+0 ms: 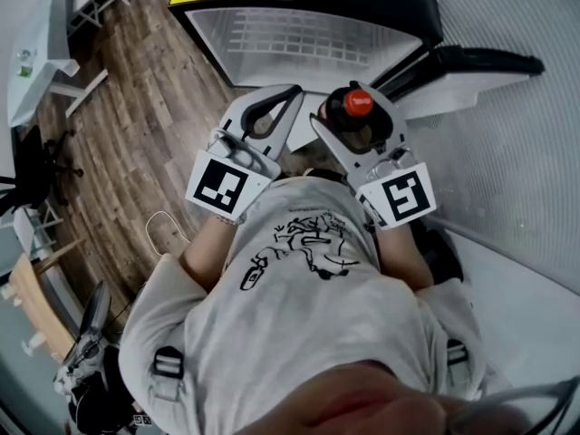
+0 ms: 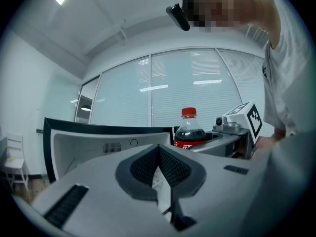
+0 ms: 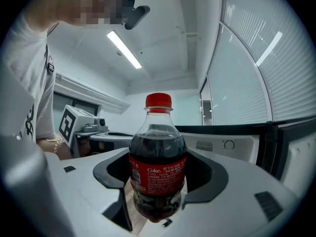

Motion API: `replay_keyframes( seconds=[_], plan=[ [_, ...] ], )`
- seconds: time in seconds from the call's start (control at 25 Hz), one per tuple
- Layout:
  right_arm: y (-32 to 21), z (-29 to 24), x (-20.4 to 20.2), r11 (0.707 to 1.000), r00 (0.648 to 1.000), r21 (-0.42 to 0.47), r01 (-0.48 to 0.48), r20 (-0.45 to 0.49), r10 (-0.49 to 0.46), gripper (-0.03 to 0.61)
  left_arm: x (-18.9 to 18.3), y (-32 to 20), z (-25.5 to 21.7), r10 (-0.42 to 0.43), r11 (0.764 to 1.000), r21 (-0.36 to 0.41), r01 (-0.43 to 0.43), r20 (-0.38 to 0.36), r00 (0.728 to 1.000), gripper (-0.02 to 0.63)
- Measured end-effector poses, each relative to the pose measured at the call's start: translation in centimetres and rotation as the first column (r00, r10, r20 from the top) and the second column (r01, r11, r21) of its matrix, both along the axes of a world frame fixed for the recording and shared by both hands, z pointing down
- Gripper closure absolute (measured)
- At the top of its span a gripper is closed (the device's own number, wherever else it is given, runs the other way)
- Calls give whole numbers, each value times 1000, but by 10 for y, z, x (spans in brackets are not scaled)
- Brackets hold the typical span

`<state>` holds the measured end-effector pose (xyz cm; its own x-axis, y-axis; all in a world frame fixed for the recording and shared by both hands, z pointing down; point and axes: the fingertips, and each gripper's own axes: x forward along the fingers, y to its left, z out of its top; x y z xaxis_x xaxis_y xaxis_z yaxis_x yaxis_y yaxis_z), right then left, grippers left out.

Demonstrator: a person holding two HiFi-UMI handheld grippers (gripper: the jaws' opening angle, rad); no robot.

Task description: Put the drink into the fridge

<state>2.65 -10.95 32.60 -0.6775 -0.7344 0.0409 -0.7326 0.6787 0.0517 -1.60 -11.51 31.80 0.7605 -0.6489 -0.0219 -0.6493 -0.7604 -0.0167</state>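
The cola bottle (image 3: 158,169) sat upright, gripped between the fingers of the right gripper (image 1: 355,125). It was still outside the fridge (image 1: 299,39), whose door (image 1: 471,62) hung open. The left gripper (image 2: 160,162) had its fingers pressed together on nothing. Setting the bottle inside was yet to be done.

Fridge (image 1: 299,39) partly past the head view's top edge; bottle (image 3: 158,167) label's small print illegible

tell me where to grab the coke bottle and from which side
Grip the bottle round its wide labelled belly, coming in level from the side, since it stands upright. The round body seats in the curved pads, while the tapering neck and cap would slip. The right tongs already clasp it there.
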Motion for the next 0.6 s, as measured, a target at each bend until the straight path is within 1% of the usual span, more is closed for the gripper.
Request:
replay_keyframes(
  seconds=[0.16,0.36,0.52,0.6],
  plan=[
    [-8,17,0,1000,1000,-4,-2,4,2,256,1,-8,20,3,1000,-8,-3,14,1000,611],
    [-27,34,1,1000,1000,-4,-14,2,14,256,-2,-33,42,-8,1000,-11,8,35,999,611],
    [-49,50,4,1000,1000,-2,-12,-16,12,256,0,-59,59,-26,1000,8,25,22,999,611],
    [-58,55,3,1000,1000,-7,-12,-18,12,256,0,-69,64,-35,999,4,35,26,999,611]
  ],
)
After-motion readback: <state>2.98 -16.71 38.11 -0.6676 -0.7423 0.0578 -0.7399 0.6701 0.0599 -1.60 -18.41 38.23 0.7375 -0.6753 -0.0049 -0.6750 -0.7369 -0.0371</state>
